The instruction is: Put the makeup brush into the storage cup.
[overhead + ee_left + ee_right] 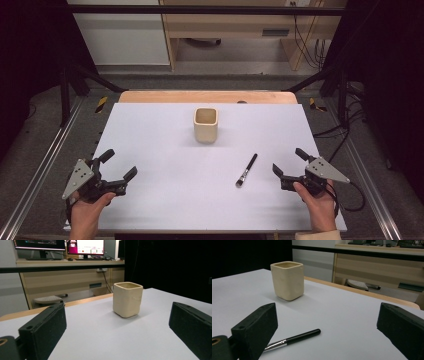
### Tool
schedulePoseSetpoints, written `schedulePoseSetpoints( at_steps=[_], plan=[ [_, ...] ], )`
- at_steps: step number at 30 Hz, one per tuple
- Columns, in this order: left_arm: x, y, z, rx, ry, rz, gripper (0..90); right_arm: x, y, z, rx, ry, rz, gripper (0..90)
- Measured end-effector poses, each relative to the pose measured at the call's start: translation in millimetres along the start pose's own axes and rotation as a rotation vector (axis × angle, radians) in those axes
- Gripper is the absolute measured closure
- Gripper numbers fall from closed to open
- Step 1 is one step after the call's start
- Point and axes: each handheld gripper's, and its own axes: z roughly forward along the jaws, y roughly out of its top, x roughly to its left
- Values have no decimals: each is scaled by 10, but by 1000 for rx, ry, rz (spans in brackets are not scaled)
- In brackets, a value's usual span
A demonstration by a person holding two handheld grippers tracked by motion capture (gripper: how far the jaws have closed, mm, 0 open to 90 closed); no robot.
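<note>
You're facing a room with pale cabinets and a wooden desk (pixel 250 22) beyond the table, monitors (pixel 85 246) glowing on that desk in your left gripper view, and dark curtains on both sides. A black bar (pixel 200 9) runs across the top of the frame. Below it, the white board (pixel 165 200) covers most of the wooden table (pixel 150 96), whose bare edge peeks out behind the cup. The cream square cup (pixel 205 125) stands upright, well apart from both of your hands. Your left gripper (pixel 120 164) hovers at the near left of the cup, jaws spread wide with nothing between them. Your right gripper (pixel 288 161) sits at the near right, released as well. The black-handled brush (pixel 246 170) lies flat in front of the cup, just beside your right gripper, untouched.
</note>
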Motion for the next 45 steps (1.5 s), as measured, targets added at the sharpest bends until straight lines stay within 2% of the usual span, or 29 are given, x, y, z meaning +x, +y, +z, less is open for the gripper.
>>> schedulePoseSetpoints(
  at_steps=[8,20,24,27,33,39,43,45],
  plan=[
    [-18,3,-1,19,-16,-9,37,14,2,-6,-2,2,0,35],
    [-23,-17,24,60,0,-42,31,18,-13,-2,1,-19,-1,35],
    [-52,-29,38,57,8,-42,29,19,-7,-8,-10,-19,2,37],
    [-70,-28,52,51,-7,-50,29,19,-8,-13,-12,-19,2,37],
    [-167,-17,82,70,-28,-29,29,21,-2,-18,-14,-23,-5,36],
    [-276,-10,107,83,-38,-30,28,57,20,-96,-23,-21,-5,35],
    [-359,-9,133,87,-40,-12,26,65,20,-131,-14,-19,-9,33],
    [-389,-20,145,93,-35,-6,23,61,16,-151,15,-21,15,32]
  ],
)
